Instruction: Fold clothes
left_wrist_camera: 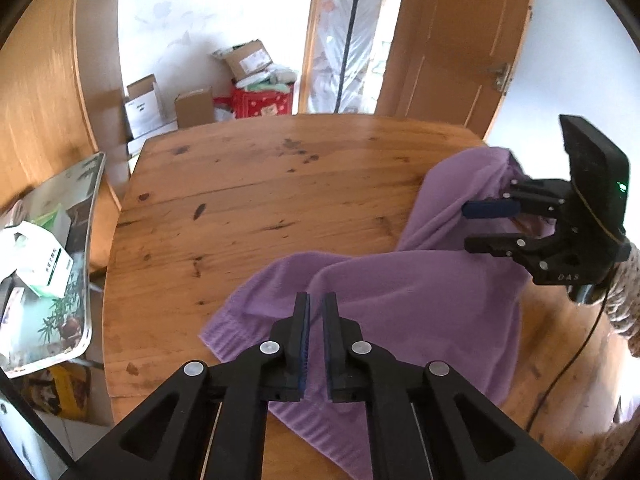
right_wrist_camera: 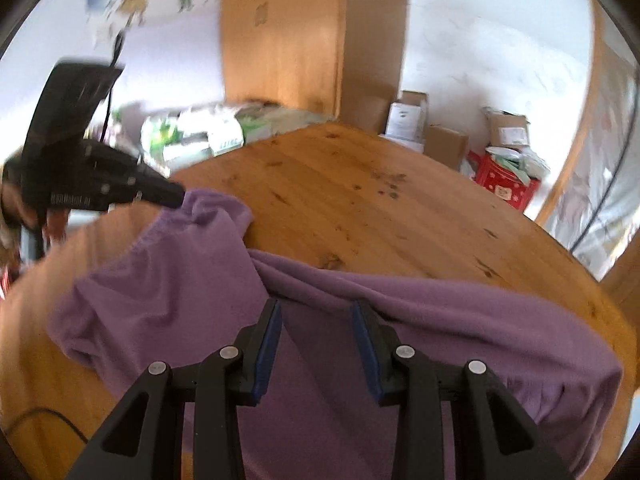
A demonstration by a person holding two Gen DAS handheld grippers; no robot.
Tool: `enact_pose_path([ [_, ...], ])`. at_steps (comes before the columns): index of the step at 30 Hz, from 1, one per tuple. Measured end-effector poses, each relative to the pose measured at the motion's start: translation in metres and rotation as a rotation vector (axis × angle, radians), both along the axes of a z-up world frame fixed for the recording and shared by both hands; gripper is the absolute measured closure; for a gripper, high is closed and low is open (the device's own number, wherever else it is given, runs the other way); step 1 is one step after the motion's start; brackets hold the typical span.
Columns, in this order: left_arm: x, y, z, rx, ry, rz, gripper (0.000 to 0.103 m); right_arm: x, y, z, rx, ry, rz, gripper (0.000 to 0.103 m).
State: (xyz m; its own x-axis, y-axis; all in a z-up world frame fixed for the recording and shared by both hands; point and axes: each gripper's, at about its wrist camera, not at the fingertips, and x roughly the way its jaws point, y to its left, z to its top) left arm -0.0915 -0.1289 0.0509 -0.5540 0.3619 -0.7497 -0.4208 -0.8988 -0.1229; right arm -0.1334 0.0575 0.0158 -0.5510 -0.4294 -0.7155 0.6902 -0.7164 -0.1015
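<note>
One purple garment (left_wrist_camera: pixel 420 300) — left gripper (left_wrist_camera: pixel 316 304) pinches it; right gripper (right_wrist_camera: pixel 316 320), marked "DAS" — fingers (right_wrist_camera: pixel 268 340) wide.

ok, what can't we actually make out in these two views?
- Whether the left tongs pinch the purple garment: right wrist view, motion blur.
- Garment's near edge: both views, hidden behind each camera's own tongs and cut by the frame.
- Person: left wrist view, only a patterned sleeve at the right edge.
- White box print: too small.
</note>
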Motion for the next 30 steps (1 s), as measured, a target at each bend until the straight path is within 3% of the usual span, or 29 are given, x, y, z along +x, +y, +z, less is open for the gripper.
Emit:
enact_pose_path([
  [3,-0.010,-0.003,-0.002,-0.031,-0.005,0.007,0.091,-0.001,-0.011,0.000,0.073,0.044,0.043,0.066],
  [7,-0.023,-0.004,-0.007,-0.040,-0.027,-0.019,0.083,-0.003,-0.021,-0.008,0.145,0.030,0.130,0.066],
  [9,-0.028,-0.002,-0.013,-0.034,-0.063,-0.070,0.071,-0.009,-0.023,-0.015,0.176,0.001,0.140,0.066],
  [11,-0.031,0.002,-0.018,-0.065,-0.075,-0.097,0.069,-0.014,-0.021,-0.018,0.162,-0.028,0.133,0.067],
  [14,-0.029,0.009,-0.021,-0.117,-0.068,-0.122,0.069,-0.017,-0.017,-0.017,0.135,-0.044,0.124,0.083],
  [20,-0.030,0.002,-0.025,-0.099,-0.069,-0.099,0.069,-0.012,-0.011,-0.014,0.099,-0.011,0.090,0.099],
  [27,-0.033,0.002,-0.027,-0.105,-0.075,-0.106,0.069,-0.013,-0.014,-0.016,0.127,0.009,0.104,0.097],
  [30,-0.033,0.001,-0.026,-0.102,-0.077,-0.104,0.069,-0.014,-0.016,-0.017,0.141,0.028,0.107,0.084],
])
